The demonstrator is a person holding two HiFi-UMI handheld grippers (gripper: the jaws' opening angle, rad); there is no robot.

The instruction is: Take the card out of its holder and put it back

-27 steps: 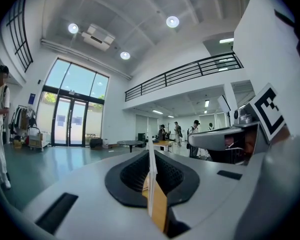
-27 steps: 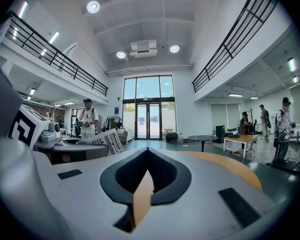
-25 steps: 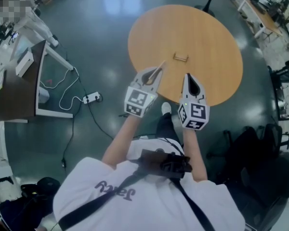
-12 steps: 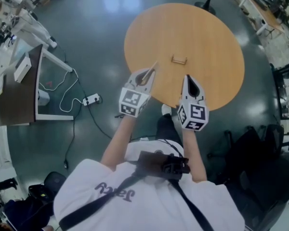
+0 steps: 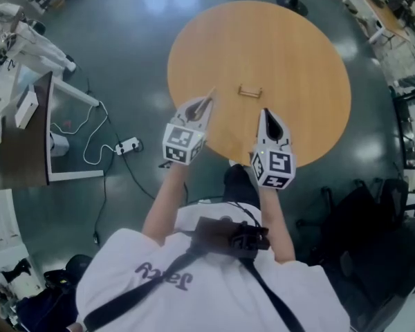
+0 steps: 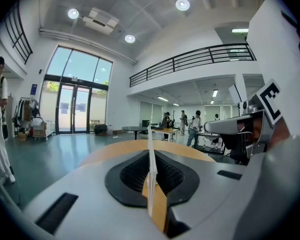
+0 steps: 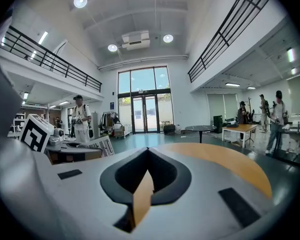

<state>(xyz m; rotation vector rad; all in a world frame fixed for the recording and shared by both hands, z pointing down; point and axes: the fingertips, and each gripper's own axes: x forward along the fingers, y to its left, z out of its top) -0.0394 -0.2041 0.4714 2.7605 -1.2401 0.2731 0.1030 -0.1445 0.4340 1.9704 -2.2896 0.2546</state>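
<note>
While a small wooden holder [image 5: 250,90] sits on the round wooden desk [image 5: 290,47], the left gripper [image 5: 205,104] pinches a thin white card [image 6: 150,154] edge-on; the right gripper [image 5: 264,113] is pressed together.

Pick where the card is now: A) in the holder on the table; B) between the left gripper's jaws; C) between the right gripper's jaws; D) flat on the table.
B: the left gripper is shut on the thin white card, seen edge-on.

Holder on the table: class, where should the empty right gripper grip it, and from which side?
Probably across the narrow width of the holder, at its right end, the right gripper coming from the near side: it lies low and crosswise.
</note>
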